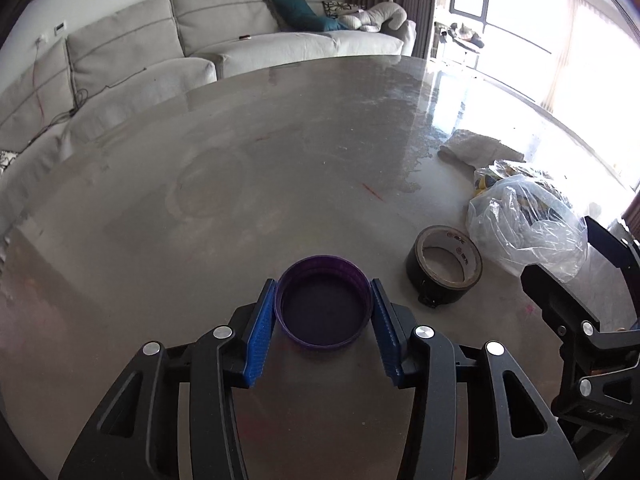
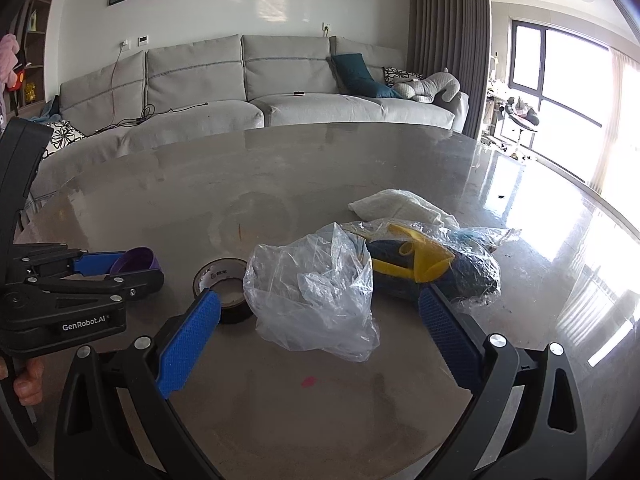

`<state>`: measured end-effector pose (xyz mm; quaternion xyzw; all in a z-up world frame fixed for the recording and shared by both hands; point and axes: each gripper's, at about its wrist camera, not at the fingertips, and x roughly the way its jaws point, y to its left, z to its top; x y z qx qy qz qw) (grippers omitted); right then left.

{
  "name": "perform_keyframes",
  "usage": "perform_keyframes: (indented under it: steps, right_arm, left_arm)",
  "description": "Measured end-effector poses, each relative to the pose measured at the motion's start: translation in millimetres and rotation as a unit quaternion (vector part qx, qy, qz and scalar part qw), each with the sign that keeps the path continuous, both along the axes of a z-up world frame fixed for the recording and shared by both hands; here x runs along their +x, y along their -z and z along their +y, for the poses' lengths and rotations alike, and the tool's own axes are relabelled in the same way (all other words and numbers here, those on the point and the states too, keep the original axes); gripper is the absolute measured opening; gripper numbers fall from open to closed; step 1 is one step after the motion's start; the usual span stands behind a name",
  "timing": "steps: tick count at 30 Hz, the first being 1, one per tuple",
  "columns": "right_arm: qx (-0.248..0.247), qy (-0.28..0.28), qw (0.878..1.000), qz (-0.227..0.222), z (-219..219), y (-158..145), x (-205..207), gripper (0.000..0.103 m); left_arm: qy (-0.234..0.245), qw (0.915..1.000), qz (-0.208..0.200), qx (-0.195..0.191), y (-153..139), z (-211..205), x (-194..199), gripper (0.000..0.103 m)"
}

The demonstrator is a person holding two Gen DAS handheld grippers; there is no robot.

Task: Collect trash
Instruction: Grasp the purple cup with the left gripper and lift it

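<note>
Purple lid (image 1: 323, 303) between blue-padded jaws; black tape roll (image 1: 445, 265) right of them; clear plastic bag (image 2: 316, 292), yellow/navy contents.

The right gripper (image 2: 320, 312) is wide open over the grey table (image 2: 320, 400), with a clear plastic bag (image 2: 316, 292) between its blue fingers. Left of the bag lies a roll of black tape (image 2: 224, 284). Further left, the left gripper (image 2: 132, 266) holds a purple cap (image 2: 136, 262).

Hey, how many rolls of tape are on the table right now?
1. The black tape roll lies flat on the table, between the purple cap held in the left hand-held gripper and the clear plastic bag. The bag could be hiding more.
</note>
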<state>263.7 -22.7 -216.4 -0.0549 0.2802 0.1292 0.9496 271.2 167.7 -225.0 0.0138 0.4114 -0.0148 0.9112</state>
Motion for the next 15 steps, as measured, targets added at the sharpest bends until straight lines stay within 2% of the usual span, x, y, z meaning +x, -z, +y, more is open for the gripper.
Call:
perform_keyframes:
  steps: [3, 7, 15]
  right_arm:
    - [0.012, -0.003, 1.0, 0.009, -2.0, 0.5, 7.6, 0.099]
    - [0.027, -0.008, 1.0, 0.014, -3.1, -0.3, 14.4, 0.099]
    - [0.018, -0.014, 1.0, 0.016, 3.4, 1.2, 18.7, 0.099]
  left_arm:
    - [0.01, 0.9995, -0.018, 0.024, -9.9, -9.4, -6.7, 0.045]
    - [0.015, 0.999, -0.036, 0.024, -19.6, -15.3, -14.2, 0.045]
    - [0.016, 0.999, -0.039, 0.011, -26.2, -12.4, -15.6, 0.045]
